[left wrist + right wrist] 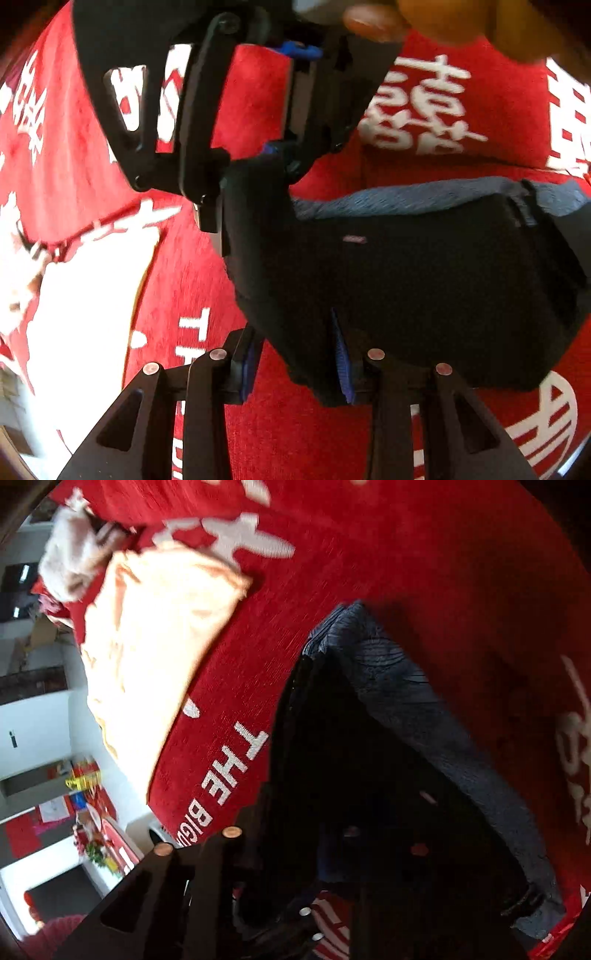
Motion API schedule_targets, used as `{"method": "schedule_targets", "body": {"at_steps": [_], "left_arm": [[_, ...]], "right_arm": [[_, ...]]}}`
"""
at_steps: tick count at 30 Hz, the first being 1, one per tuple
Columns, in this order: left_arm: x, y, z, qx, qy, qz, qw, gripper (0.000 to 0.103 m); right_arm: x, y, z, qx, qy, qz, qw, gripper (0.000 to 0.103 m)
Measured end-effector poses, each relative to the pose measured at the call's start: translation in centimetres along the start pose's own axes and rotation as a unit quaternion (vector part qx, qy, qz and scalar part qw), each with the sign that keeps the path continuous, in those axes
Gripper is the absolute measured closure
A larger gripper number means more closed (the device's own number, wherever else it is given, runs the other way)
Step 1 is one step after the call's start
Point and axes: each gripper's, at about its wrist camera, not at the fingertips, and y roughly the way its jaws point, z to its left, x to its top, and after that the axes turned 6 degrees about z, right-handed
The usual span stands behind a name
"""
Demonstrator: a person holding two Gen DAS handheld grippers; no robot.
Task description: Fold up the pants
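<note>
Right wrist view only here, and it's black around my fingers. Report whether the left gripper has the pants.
Observer: In the left wrist view, the left gripper is shut on the near edge of the pants.
Operator: Now tell me where the right one sits.
Observer: The right gripper pinches the far corner of the pants, at the end of the blue-grey band.

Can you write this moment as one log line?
left gripper: shut on pants | right gripper: shut on pants | pants: bunched, over red cloth
</note>
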Motion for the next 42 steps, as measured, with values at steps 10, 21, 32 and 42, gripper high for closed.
{"method": "schedule_targets", "body": {"at_steps": [10, 21, 32, 42], "left_arm": [[3.5, -8.1, -7.5, -0.039, 0.055, -0.057, 0.9961, 0.066], [6.2, -13.6, -23.8, -0.109, 0.181, -0.084, 0.9739, 0.066], [3.9, -10.1, -36.0, -0.111, 0.265, -0.028, 0.9574, 0.066], [4.0, -8.8, -35.8, -0.138, 0.257, 0.004, 0.9565, 0.033]], "right_arm": [[-12.8, -8.3, -8.4, 0.156, 0.049, -0.164, 0.973, 0.085], [-31.6, -13.1, -21.6, 0.216, 0.154, -0.315, 0.911, 0.082], [-40.5, -8.2, -31.7, 0.228, 0.261, -0.326, 0.88, 0.082], [-40.8, -4.8, -35.3, 0.173, 0.308, -0.311, 0.882, 0.075]]}}
